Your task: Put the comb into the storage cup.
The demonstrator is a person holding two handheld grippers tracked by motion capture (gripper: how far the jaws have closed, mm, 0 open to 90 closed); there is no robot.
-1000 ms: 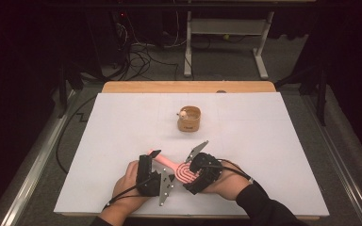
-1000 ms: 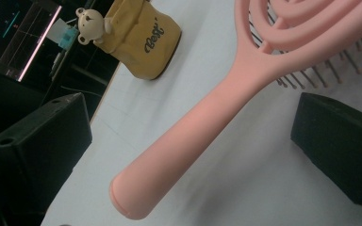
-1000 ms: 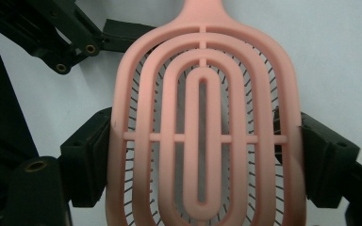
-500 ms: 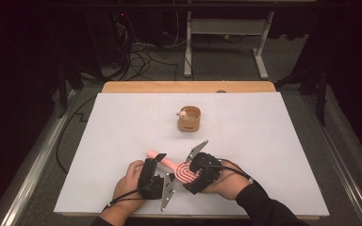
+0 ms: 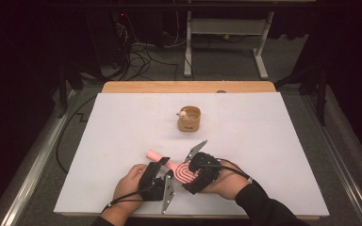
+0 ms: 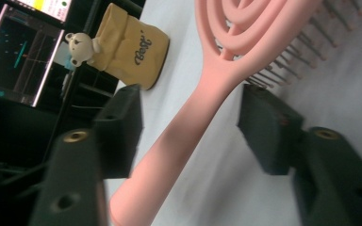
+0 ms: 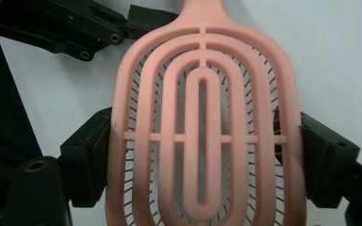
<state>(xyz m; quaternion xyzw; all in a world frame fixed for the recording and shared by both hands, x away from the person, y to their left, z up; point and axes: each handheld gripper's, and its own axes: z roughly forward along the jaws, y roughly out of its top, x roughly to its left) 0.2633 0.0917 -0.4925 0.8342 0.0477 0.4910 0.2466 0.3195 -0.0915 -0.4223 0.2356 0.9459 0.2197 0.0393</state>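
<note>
Right gripper view: right gripper (image 7: pixel 198 155) clamped on pink hairbrush (image 7: pixel 202 122), one pad at each edge of the head. Left gripper (image 6: pixel 191 127) just been closing, jaws either side of the brush handle, not yet touching. Brush near the front edge of white table (image 5: pixel 122 122), well short of the bear cup (image 5: pixel 189 118).

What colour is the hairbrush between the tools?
The hairbrush is pink, with thin dark bristles under its open ribs; the right gripper view shows it best.
</note>
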